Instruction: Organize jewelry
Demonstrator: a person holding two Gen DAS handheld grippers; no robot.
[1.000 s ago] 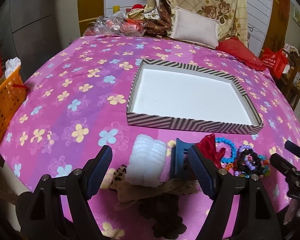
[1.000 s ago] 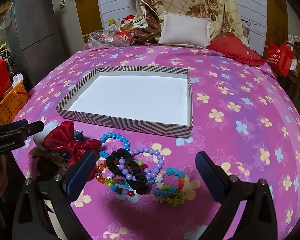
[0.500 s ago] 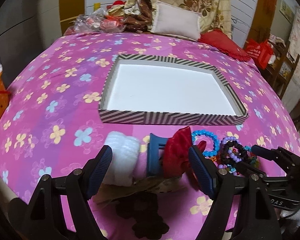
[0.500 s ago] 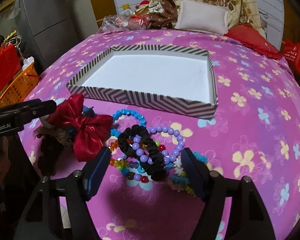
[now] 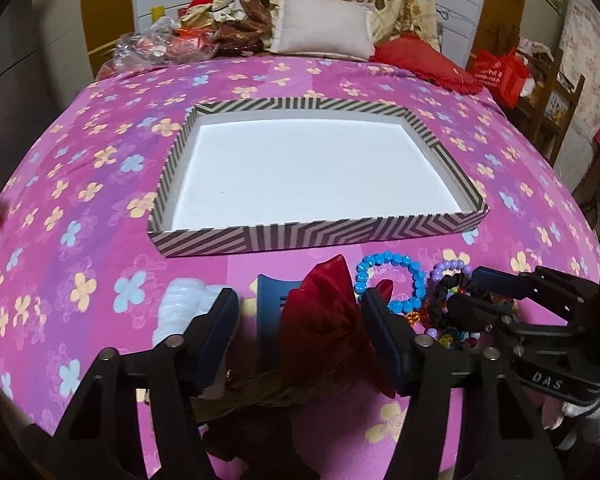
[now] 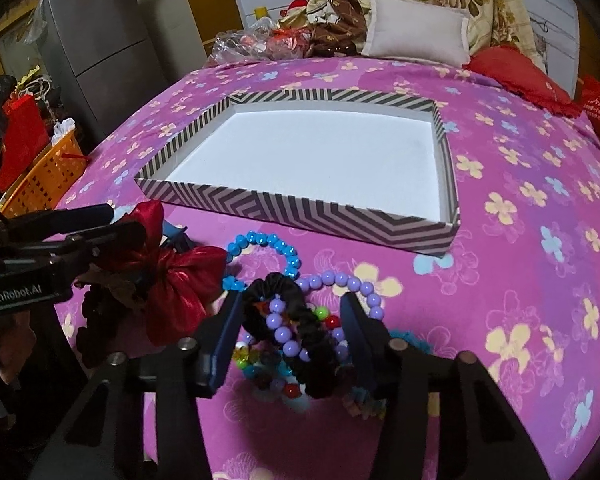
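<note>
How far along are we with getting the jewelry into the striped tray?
Nothing is placed: the striped tray holds nothing. In hand: the right gripper straddles the black scrunchie and purple bead bracelet, jaws not closed; the left gripper brackets the red bow. Left: those, plus the blue bead bracelet, blue clip and white puff.
</note>
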